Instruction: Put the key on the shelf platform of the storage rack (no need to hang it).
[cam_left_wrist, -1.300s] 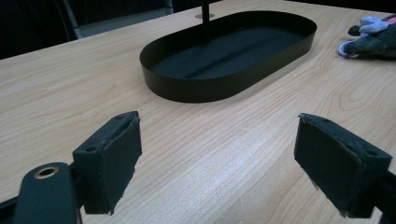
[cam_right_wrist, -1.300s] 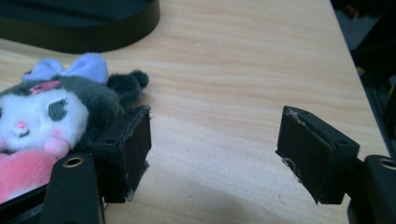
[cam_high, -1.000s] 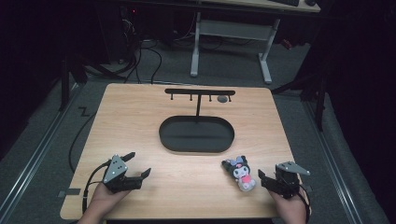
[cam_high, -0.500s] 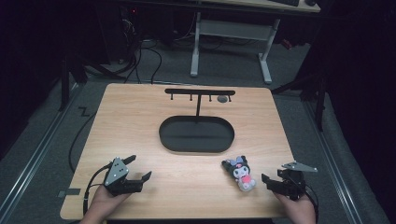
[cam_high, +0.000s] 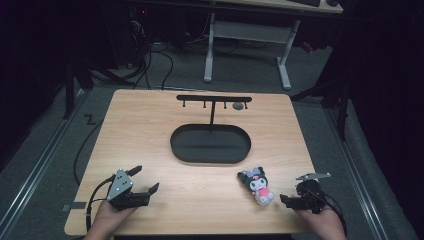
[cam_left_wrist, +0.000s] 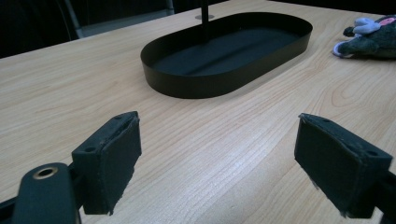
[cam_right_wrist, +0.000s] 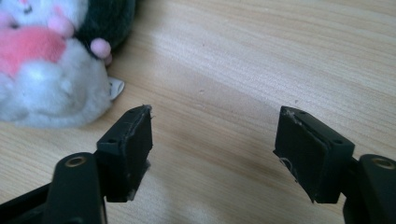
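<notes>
Nothing looks started: the plush toy (cam_high: 257, 184) lies on the counter (cam_high: 150, 130) near the black tray (cam_high: 210, 144), ungrasped. The right claw (cam_high: 286, 199) sits just beside it, jaws apart; the left claw (cam_high: 145, 179) rests well apart, also spread, empty.

Desk (cam_high: 150, 125), light wood: 1 black oval tray (cam_high: 210, 144) at centre, with a T-shaped hook stand (cam_high: 213, 100) behind. 1 plush toy (cam_high: 259, 186) lies front right. 2 items held at the near edge: left hand-held gripper (cam_high: 146, 180), jaws apart; right hand-held gripper (cam_high: 283, 198) just beside the toy.
</notes>
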